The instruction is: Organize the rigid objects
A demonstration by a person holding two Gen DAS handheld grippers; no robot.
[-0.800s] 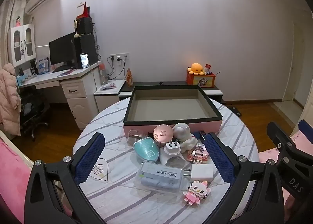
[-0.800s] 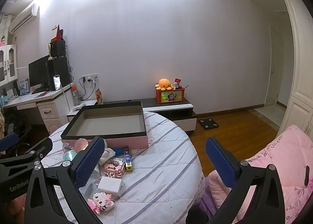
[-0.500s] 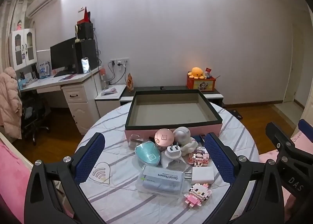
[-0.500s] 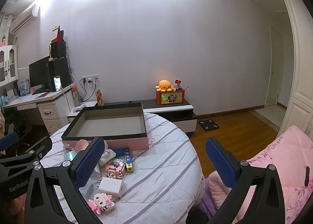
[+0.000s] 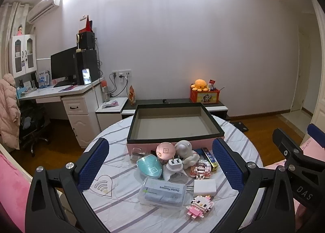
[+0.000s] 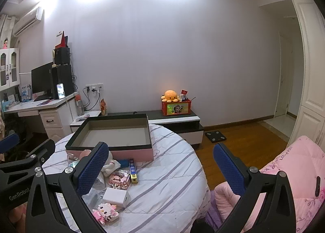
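Several trinkets [image 5: 178,163] crowd before empty box [image 5: 176,138].

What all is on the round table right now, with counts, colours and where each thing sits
box: 1, pink with black rim, empty, table's far side
round case: 1, rose pink, against box front
astronaut figure: 1, white, right of round case
teal case: 1, left of the pile
plug adapter: 1, white, pile centre
floss box: 1, clear, near edge
charger: 1, white, right of floss box
block figures: 2, pink, one nearest, one behind charger
left gripper: open, empty
right gripper: open, empty
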